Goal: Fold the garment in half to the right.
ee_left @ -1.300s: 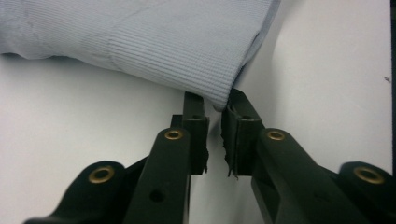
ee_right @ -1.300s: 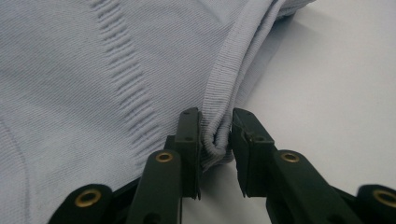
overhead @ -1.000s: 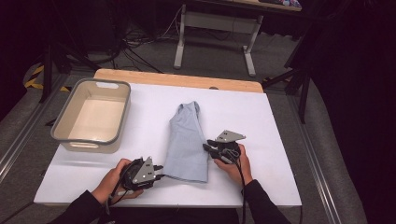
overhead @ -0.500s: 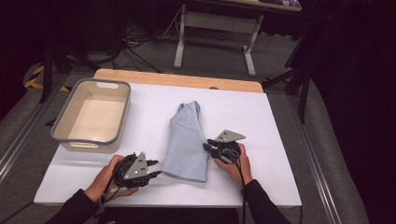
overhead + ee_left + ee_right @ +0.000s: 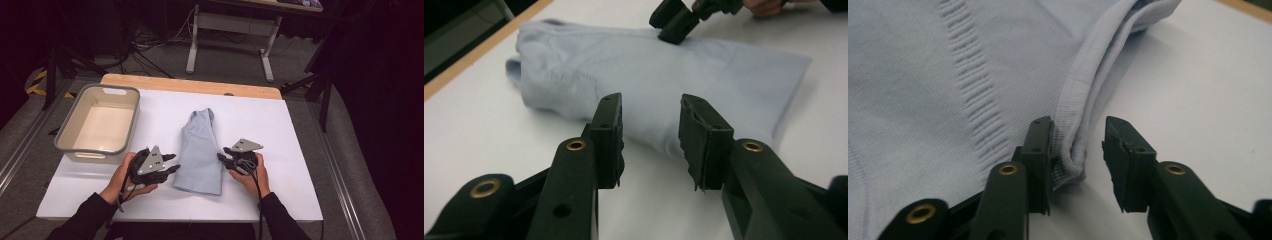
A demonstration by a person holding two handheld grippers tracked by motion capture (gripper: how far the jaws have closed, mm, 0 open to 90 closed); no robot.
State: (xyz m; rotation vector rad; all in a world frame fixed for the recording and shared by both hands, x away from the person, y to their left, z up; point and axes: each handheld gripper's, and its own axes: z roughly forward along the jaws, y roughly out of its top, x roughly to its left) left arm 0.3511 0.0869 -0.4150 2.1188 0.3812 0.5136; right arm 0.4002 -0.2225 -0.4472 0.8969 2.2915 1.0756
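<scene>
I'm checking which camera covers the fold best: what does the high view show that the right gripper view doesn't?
High view: the grey bin at the table's left, the white table top, the left gripper off the garment's left edge, and both hands.
Right gripper view: the ribbed hem lying between its jaws, which have just been opening; one pad touches it.
Both: the pale blue garment and the right gripper.
</scene>
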